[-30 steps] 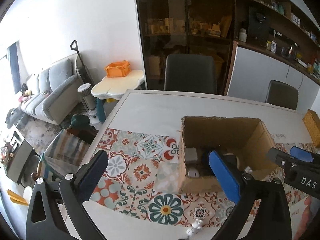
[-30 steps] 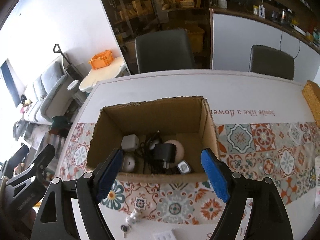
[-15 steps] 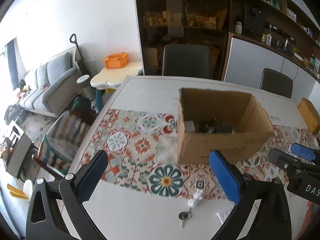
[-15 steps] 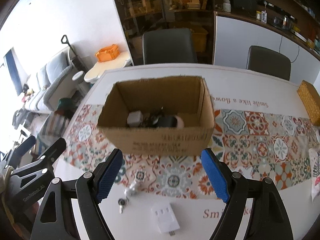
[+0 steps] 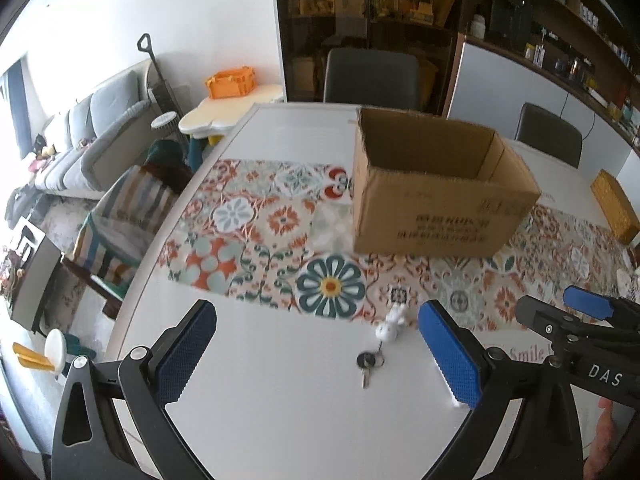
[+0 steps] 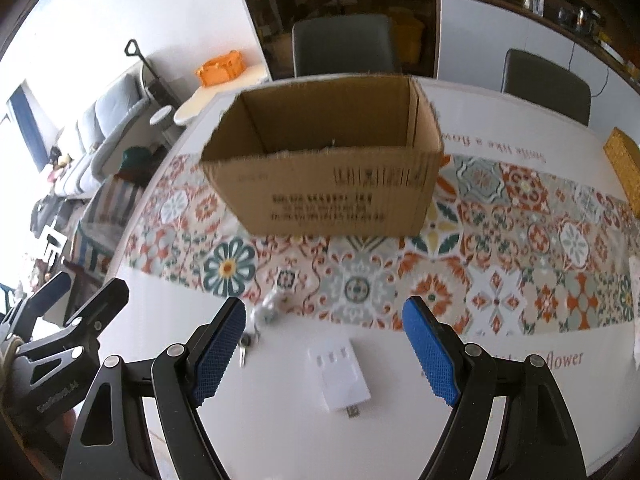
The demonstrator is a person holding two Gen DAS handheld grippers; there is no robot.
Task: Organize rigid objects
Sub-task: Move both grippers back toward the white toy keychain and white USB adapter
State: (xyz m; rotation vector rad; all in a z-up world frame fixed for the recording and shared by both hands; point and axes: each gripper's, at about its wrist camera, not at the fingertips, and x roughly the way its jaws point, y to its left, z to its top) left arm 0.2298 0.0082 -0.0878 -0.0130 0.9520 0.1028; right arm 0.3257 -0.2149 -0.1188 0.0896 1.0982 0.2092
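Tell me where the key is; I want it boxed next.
In the left wrist view the key lies on the bare white table, just below the small white charm on its ring, in front of the cardboard box.

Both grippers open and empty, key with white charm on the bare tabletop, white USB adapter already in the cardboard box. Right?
One thing is off: the white USB adapter is not in the cardboard box. The right wrist view shows it lying on the bare tabletop between the open jaws of the right gripper. The key with its white charm and the open left gripper are as stated.
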